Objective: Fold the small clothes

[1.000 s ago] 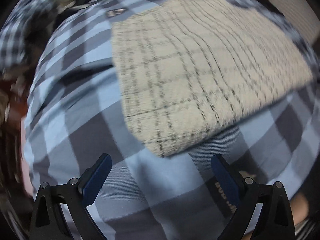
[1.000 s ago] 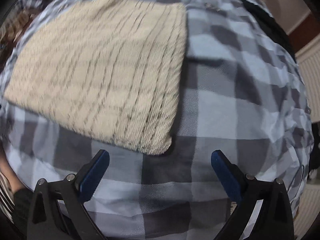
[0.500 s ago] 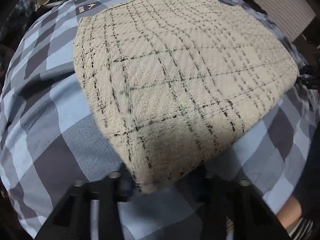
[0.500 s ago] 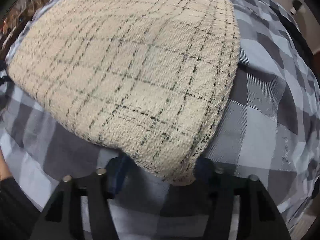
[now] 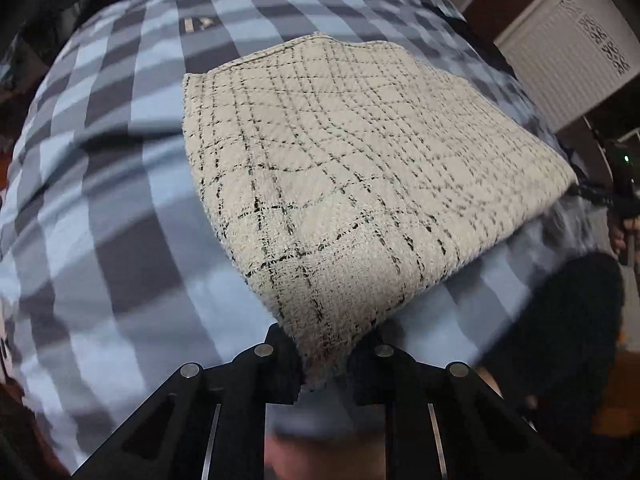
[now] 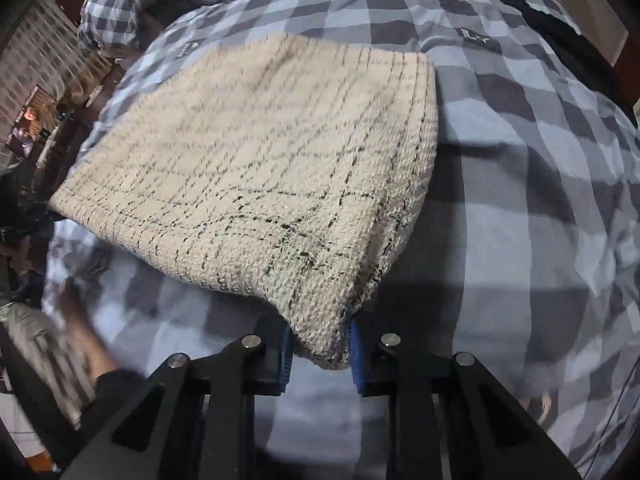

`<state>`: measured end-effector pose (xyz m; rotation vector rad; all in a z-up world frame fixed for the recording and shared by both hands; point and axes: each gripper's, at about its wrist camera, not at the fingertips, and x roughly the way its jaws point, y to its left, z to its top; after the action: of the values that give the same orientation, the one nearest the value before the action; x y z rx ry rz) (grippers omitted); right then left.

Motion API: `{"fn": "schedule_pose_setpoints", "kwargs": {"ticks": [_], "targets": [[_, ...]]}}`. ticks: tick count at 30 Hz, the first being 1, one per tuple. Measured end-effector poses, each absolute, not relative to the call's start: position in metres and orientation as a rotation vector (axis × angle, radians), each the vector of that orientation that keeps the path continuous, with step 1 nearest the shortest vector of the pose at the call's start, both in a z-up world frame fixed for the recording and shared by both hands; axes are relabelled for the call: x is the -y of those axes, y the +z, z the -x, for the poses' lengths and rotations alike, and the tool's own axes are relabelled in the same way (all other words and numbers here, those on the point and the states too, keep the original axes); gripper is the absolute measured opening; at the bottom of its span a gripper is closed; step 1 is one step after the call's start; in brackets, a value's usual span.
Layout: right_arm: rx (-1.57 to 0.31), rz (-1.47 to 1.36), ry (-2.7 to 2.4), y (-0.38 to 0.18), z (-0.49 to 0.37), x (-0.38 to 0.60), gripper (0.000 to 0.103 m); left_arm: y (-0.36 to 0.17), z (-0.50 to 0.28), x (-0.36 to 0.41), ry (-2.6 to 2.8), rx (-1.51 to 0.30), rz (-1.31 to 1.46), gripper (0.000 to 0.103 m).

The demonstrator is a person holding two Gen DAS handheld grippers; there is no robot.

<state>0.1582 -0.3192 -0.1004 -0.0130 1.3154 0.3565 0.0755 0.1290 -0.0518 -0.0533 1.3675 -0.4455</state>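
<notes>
Two black grippers, left gripper point(image 5: 326, 354) and right gripper point(image 6: 320, 348), pinched near corners of the cream checked woolly cloth point(image 5: 352, 184); thick cloth might slip out from such small bites.

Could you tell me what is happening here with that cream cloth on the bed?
A person is folding a small cream tweed garment on a blue and grey checked cover, with a hand-held claw in each hand. The left claw is shut on one near corner of the garment, and the right claw is shut on the other near corner. Both corners are raised off the cover, while the far edge looks to rest on it. The fold itself is not yet made.
</notes>
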Motion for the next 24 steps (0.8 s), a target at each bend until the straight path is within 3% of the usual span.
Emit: {"fn": "schedule_pose_setpoints", "kwargs": {"ticks": [7, 11, 19, 24], "targets": [[-1.373, -0.048, 0.464, -0.065, -0.092, 0.331, 0.018, -0.001, 0.005, -0.132, -0.472, -1.457, 0.070, 0.015], [-1.382, -0.123, 0.494, -0.056, -0.078, 0.340, 0.019, -0.003, 0.027, -0.132, -0.460, -1.430, 0.139, 0.015], [-1.380, -0.381, 0.492, -0.055, -0.164, 0.331, 0.019, -0.033, -0.074, -0.171, -0.292, -1.348, 0.389, 0.015], [-1.397, -0.616, 0.363, -0.099, -0.244, 0.339, 0.019, -0.087, -0.162, -0.168, -0.177, -1.333, 0.461, 0.016]]}}
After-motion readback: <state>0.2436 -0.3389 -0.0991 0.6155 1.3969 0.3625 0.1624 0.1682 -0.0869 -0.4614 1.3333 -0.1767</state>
